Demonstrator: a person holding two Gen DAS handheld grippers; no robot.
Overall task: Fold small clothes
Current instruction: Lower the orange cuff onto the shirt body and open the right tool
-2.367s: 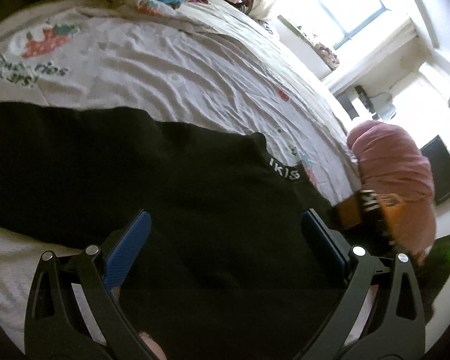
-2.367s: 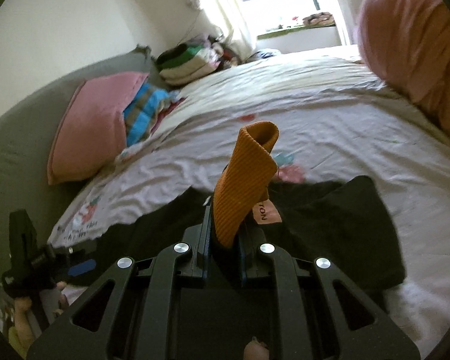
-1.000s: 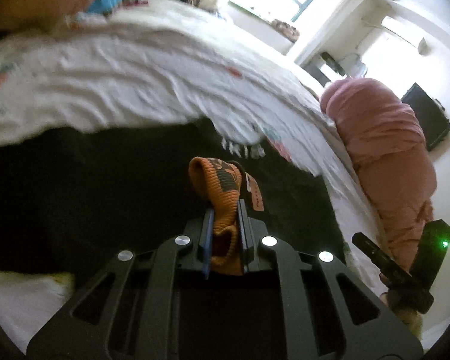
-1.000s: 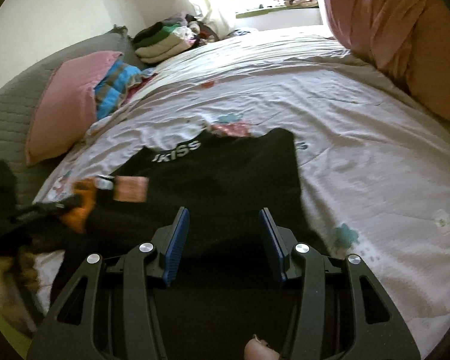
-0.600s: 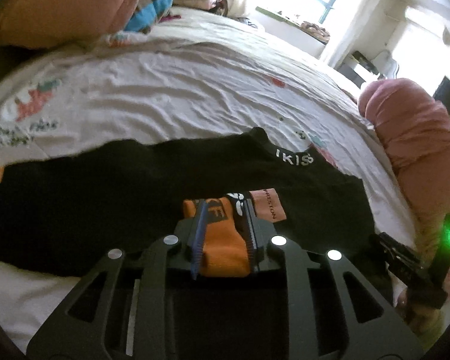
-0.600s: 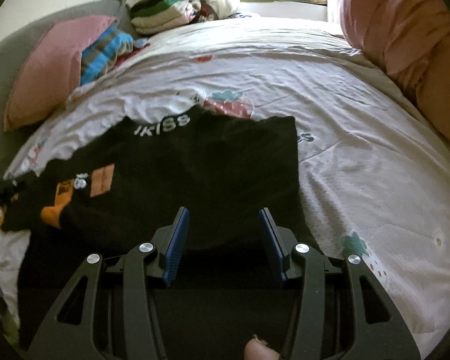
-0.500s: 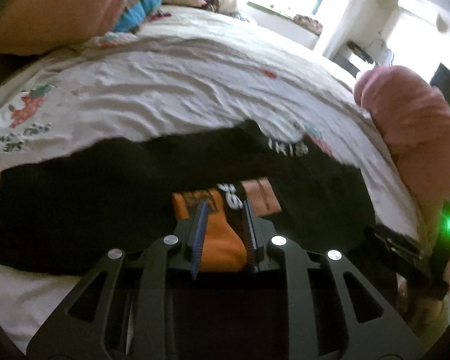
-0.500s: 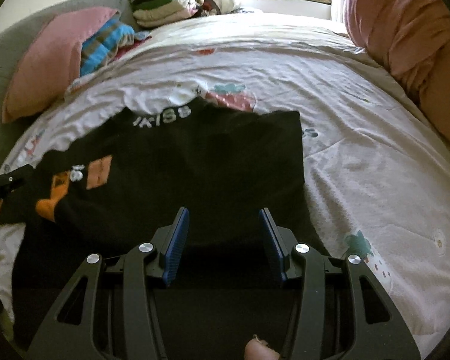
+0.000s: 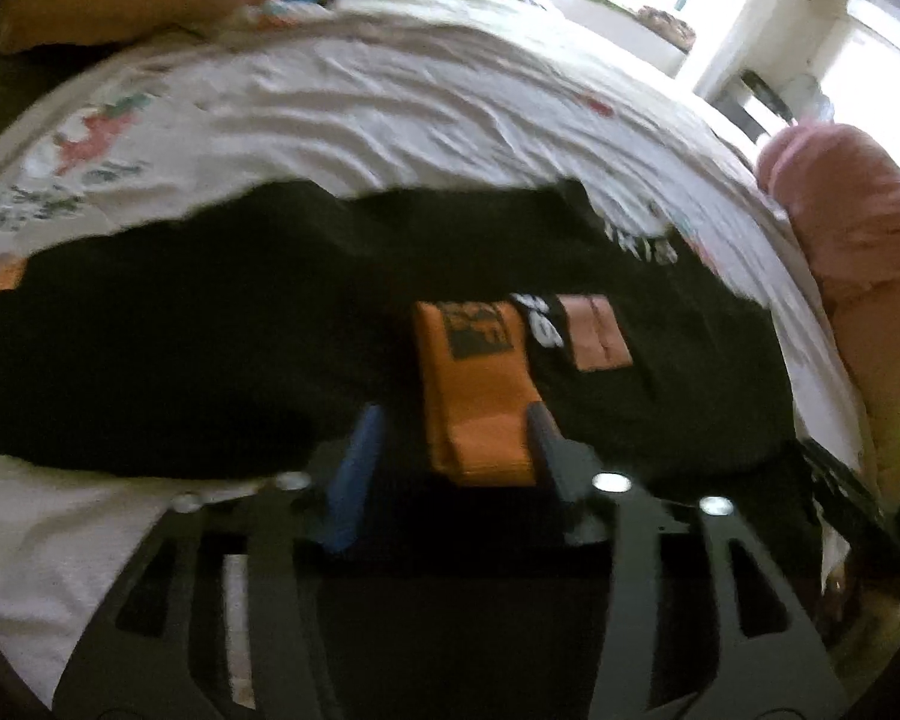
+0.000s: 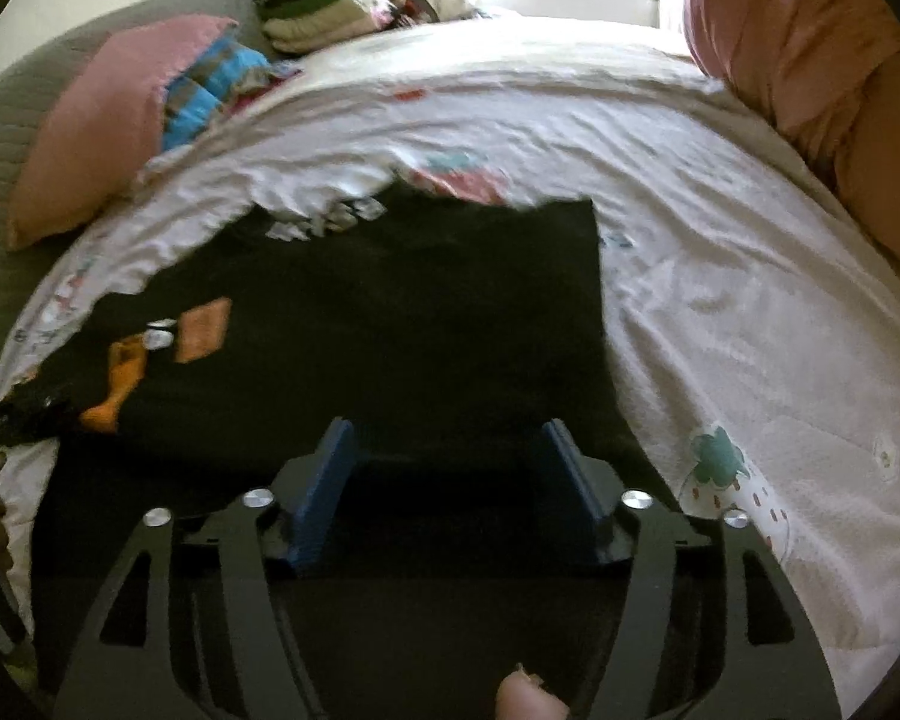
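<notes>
1. The black garment (image 9: 270, 330) lies spread flat on the bed (image 9: 390, 96).
2. Its orange cuff (image 9: 480, 396) sits between the left gripper (image 9: 450, 444) jaws, which are opening, pads off it.
3. The right gripper (image 10: 450, 456) jaws are opening over the garment's near edge, gripping nothing.
4. The cuff's long axis runs straight away from the left jaws, which are nearer.

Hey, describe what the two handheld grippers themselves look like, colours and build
Both are black, flat frames with triangular cut-outs and round silver bolt heads. The left gripper carries one blue ridged pad and a darker one opposite. The right gripper has two blue ridged pads. No cables or markings show.
</notes>
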